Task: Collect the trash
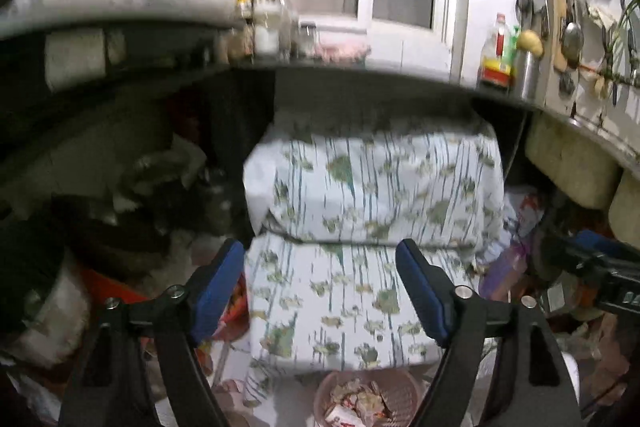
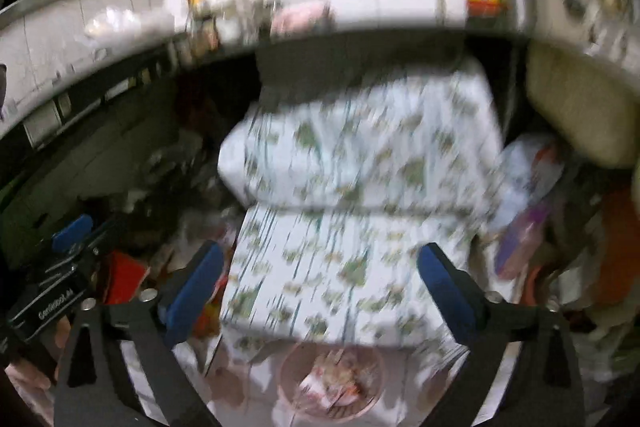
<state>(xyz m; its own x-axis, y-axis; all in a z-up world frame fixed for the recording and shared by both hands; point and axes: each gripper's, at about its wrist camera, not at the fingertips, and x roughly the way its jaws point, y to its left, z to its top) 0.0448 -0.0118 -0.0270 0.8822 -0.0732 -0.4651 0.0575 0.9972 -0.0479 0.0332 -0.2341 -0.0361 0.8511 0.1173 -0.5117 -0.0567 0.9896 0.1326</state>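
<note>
A pink mesh waste basket (image 1: 366, 397) holding crumpled wrappers and paper sits on the floor at the bottom of both views, also blurred in the right wrist view as the basket (image 2: 332, 381). My left gripper (image 1: 320, 259) hangs above it, its blue pads wide apart with nothing between them. My right gripper (image 2: 320, 263) is also open and empty, well above the basket. The right gripper's tip shows at the right edge of the left view (image 1: 592, 247); the left gripper's tip shows at the left of the right view (image 2: 72, 229).
Behind the basket stand two stacked boxes covered in white leaf-print cloth (image 1: 372, 211). A dark counter edge (image 1: 360, 71) with bottles and jars (image 1: 498, 55) runs above. Clutter, bags and a purple bottle (image 1: 506, 269) crowd the floor on both sides.
</note>
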